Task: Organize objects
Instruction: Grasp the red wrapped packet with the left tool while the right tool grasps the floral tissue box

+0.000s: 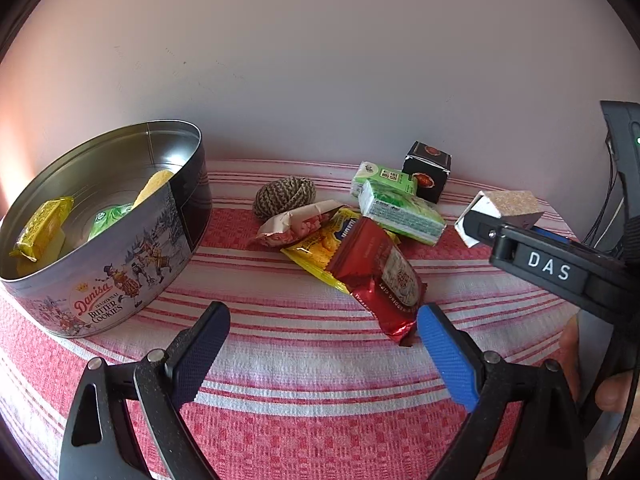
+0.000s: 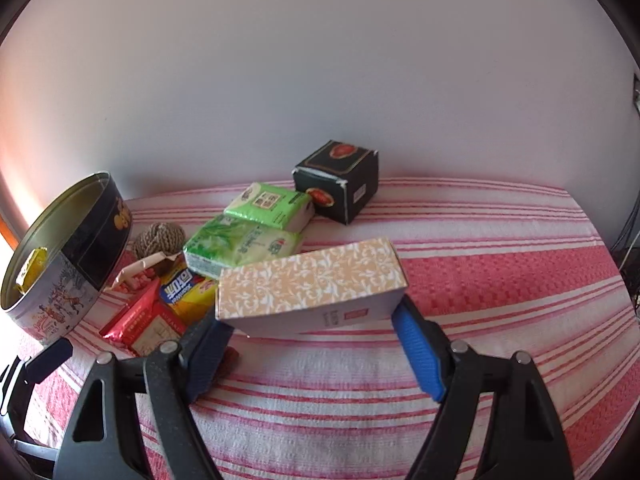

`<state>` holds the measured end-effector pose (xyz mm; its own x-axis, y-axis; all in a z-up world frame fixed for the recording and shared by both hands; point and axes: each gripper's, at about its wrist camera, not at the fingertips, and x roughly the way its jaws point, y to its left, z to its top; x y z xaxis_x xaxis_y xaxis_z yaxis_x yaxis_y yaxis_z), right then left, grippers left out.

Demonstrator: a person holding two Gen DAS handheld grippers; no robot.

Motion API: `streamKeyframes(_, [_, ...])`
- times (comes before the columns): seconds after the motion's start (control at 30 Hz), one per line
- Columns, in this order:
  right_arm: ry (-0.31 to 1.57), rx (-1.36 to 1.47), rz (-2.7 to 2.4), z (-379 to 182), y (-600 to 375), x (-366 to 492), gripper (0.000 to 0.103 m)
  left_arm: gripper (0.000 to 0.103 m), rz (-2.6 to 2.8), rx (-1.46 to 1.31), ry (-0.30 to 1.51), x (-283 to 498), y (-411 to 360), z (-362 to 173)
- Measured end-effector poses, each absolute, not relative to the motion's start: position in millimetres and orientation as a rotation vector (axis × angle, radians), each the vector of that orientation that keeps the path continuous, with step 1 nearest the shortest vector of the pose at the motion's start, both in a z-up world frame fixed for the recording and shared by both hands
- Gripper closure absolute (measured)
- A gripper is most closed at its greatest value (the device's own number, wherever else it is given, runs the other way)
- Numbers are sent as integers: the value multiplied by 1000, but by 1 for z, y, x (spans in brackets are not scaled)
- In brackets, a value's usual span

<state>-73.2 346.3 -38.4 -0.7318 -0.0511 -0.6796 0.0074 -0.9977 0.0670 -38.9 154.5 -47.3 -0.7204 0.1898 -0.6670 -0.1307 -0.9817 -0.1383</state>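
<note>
Right gripper (image 2: pixel 312 344) clamps patterned box (image 2: pixel 308 280) by its ends; light, crushable cardboard. Left gripper (image 1: pixel 324 348) open, tin (image 1: pixel 100 280) at 10 o'clock.

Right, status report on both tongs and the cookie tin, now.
Left tongs open, empty, near red packet. Right tongs shut on patterned box. Tin open, part filled. Loose packets lie between box and tin.

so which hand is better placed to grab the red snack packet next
Left. The left gripper is open and empty with the red snack packet just ahead of its fingers; the right gripper is already clamped on the patterned box.
</note>
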Motion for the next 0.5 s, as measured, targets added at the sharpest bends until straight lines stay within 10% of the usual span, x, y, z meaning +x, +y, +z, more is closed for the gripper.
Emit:
streamKeyframes(0.33, [-196, 999, -3140, -19, 377, -61, 22, 9, 2745, -1256, -256, -82, 203, -62])
streamKeyframes(0.5, [-194, 1013, -3142, -20, 376, -65, 22, 51, 2741, -1257, -265, -85, 203, -63])
